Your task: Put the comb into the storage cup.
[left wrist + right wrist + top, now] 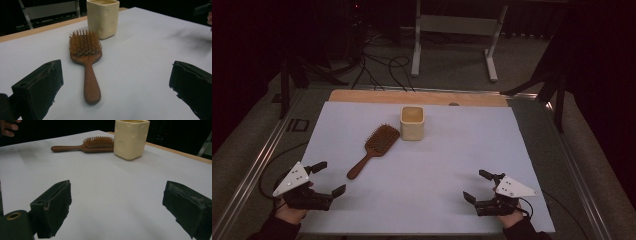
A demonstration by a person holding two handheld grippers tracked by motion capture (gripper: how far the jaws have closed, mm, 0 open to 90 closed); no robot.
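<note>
Left tongs (328, 177) sit at the near left corner of the desk (452, 165), jaws spread wide, released — nothing between them, nothing touched. In the left gripper view the two black jaws stand far apart with only white desk surface between, and the brown wooden paddle hairbrush (86, 60) lies straight ahead, handle end pointing toward the tongs, bristles up, well short of the jaws.

Right tongs (477, 185) at the near right corner, same state — wide open, empty, hovering at or just over the white sheet; contact with the sheet can't be told. Right gripper view shows the jaws well apart, bare surface between.

Hairbrush (373, 145) lies flat on the desk, left of centre, angled: head toward the back, handle toward the near left. Its head is just beside the cream square ceramic cup (412, 123), which stands upright behind and right of it; touching or a hair apart, can't tell. Brush is nearer the left tongs than the right, well apart from both.
</note>
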